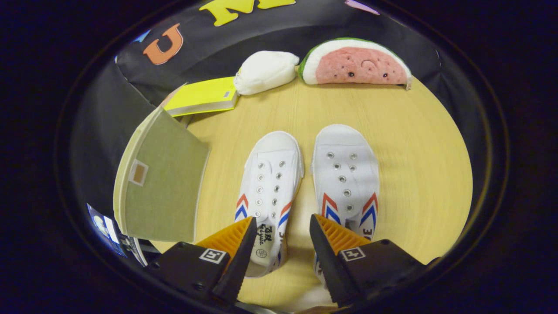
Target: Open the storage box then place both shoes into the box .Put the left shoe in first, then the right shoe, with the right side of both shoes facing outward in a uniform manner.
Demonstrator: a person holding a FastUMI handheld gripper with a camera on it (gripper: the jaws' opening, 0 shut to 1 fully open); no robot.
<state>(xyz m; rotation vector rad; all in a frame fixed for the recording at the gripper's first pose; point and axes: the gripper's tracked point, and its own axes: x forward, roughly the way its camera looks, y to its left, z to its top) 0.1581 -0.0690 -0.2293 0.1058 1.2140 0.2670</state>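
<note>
Gripper (282,235) fingers stand spread apart with nothing between them but bare table, hovering above the heel ends of a pair of white canvas shoes. The left-hand finger overlaps the heel of the left shoe (271,192) and the other finger overlaps the heel of the right shoe (345,183), though neither looks to be pressed on.

Both shoes lie side by side on the round wooden table (414,165), toes pointing away from the fingers, close together but not touching. They are laceless, with rows of metal eyelets down the front, red and blue chevron stripes on their sides, and some dark print on the insole of the left one.

Beside the left shoe, off to the left of the fingers, the storage box (161,183) shows a raised olive-green flap with pale edges and a small tan patch; it looks already opened, though its inside cannot be seen from here. So the step in hand appears to be taking up the left shoe, which must go in first. That calls for shifting over it, closing on its heel or side wall, and turning it so its right side faces outward.

Beyond the shoes lie a yellow book (202,96), a white plush (265,72) and a watermelon-slice plush (355,61) at the table's far edge.
</note>
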